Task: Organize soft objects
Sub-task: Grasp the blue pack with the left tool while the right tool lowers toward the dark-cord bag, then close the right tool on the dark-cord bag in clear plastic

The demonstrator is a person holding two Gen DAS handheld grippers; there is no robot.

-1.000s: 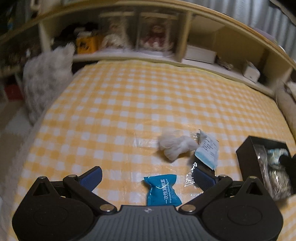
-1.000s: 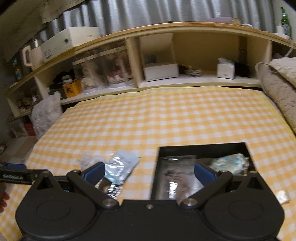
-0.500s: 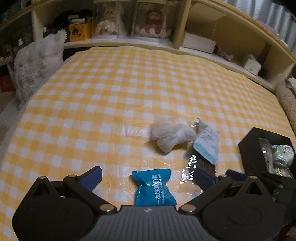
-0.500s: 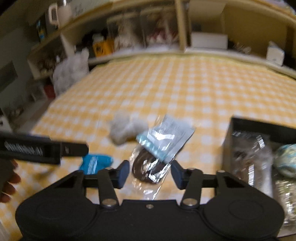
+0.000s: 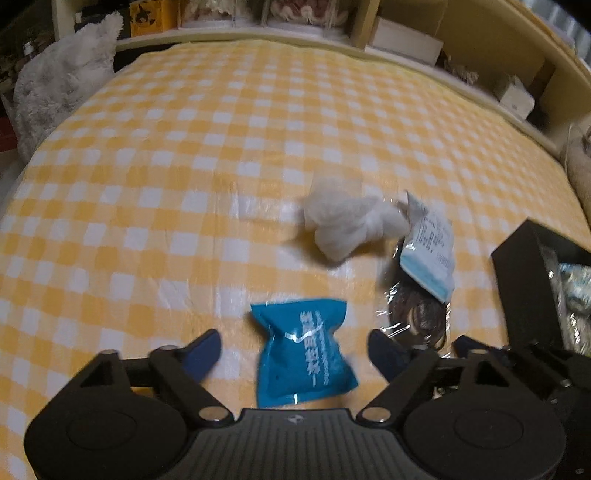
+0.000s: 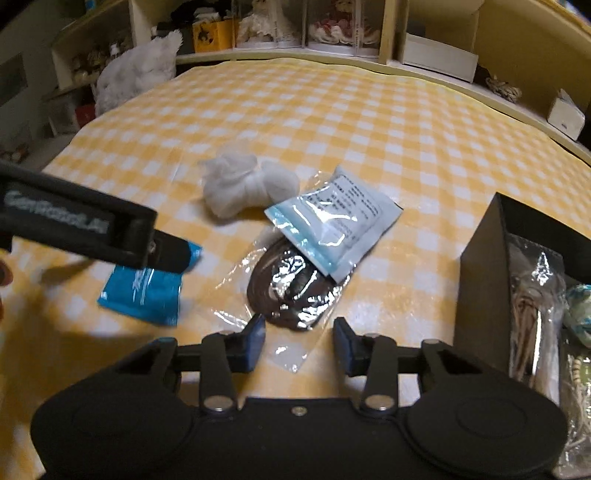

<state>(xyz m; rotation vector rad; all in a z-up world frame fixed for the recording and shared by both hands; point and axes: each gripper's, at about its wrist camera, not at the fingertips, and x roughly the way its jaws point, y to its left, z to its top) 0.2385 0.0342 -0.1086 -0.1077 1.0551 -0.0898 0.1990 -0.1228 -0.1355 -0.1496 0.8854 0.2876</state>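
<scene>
A blue soft packet (image 5: 304, 350) lies on the yellow checked cloth between the open jaws of my left gripper (image 5: 295, 350); it also shows in the right wrist view (image 6: 144, 291). A white cloth bundle (image 5: 347, 225) (image 6: 247, 184) lies beyond it. A white-and-blue pouch (image 5: 428, 254) (image 6: 332, 225) rests on a clear bag of dark brown bands (image 5: 417, 314) (image 6: 295, 291). My right gripper (image 6: 299, 341) is open just in front of that clear bag. A black box (image 5: 528, 284) (image 6: 484, 288) at the right holds several packed items.
A fluffy white plush (image 5: 62, 88) (image 6: 136, 74) sits at the far left corner. Wooden shelves (image 6: 391, 33) with dolls and boxes run along the back. The left gripper's body (image 6: 77, 225) crosses the left of the right wrist view.
Both grippers have moved forward and down. The blue packet now sits between the left jaws. The right gripper swung from over the black box to the clear bag and narrowed its jaws.
</scene>
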